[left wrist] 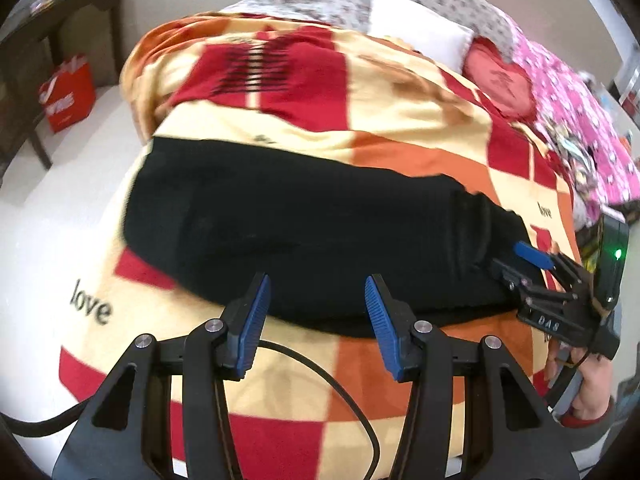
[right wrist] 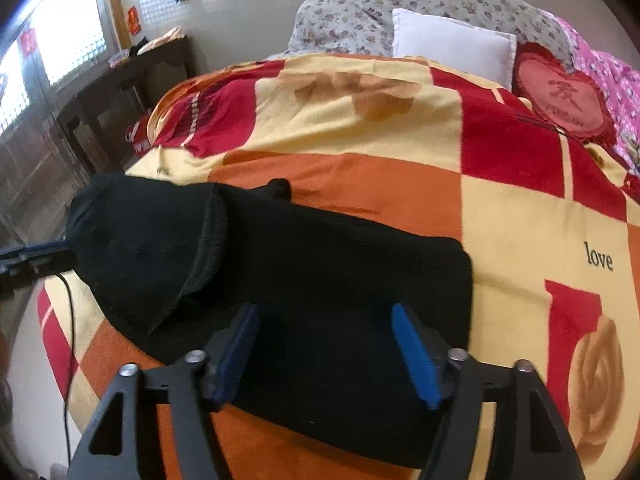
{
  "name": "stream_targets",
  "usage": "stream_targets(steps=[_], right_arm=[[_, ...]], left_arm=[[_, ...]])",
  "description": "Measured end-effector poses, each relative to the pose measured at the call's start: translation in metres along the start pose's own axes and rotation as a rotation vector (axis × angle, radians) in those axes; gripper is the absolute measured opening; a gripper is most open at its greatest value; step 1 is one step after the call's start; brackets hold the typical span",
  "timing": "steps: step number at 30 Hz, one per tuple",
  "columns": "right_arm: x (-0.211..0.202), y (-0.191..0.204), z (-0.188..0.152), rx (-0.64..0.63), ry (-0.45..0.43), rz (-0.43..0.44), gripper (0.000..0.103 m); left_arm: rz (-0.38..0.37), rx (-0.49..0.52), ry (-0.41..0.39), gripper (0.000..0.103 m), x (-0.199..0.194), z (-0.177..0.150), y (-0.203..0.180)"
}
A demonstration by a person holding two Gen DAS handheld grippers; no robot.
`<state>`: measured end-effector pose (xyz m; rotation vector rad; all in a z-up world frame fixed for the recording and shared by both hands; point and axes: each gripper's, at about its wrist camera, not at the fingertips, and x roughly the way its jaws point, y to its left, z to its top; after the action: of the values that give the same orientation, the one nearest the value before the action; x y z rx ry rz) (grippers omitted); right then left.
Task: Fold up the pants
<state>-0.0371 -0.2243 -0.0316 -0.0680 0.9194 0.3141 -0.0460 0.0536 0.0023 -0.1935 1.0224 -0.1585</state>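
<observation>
the black pants point(left wrist: 304, 232) lie across the near part of a bed, on a checked blanket point(left wrist: 400, 128) of red, orange and cream squares printed with the word "love". in the right wrist view the pants point(right wrist: 320, 264) show one end folded back over the rest, the doubled layer lying at the left with a curved edge across the cloth. the left gripper point(left wrist: 318, 312) hangs just above the near edge of the pants, its 2 blue pads point(left wrist: 256, 320) spread wide with nothing between them. the right gripper point(right wrist: 324, 344) sits low over the other end of the pants, jaws likewise spread apart, black cloth showing between the pads point(right wrist: 416, 356) but not pinched. in the left wrist view the right gripper point(left wrist: 532, 264) appears at the right end of the pants, a hand point(left wrist: 584, 384) on its handle. at the head of the bed lie a white pillow point(right wrist: 452, 46), a red heart-shaped cushion point(right wrist: 560, 96), a flowered quilt point(right wrist: 360, 12) and a pink patterned cover point(left wrist: 580, 100). a red bag point(left wrist: 68, 96) stands on the floor beside a dark wooden table point(left wrist: 48, 40).
</observation>
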Motion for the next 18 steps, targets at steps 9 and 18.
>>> stream_targets(steps=[9,18], right_arm=[[0.006,0.007,0.002,-0.013,0.017,-0.024,0.082],[-0.007,0.016,0.007,-0.015,0.018,0.013,0.073]], left_arm=[[-0.003,-0.096,-0.011,0.049,-0.014,-0.006,0.041],[0.031,-0.156,0.001,0.049,-0.019,-0.014,0.073]])
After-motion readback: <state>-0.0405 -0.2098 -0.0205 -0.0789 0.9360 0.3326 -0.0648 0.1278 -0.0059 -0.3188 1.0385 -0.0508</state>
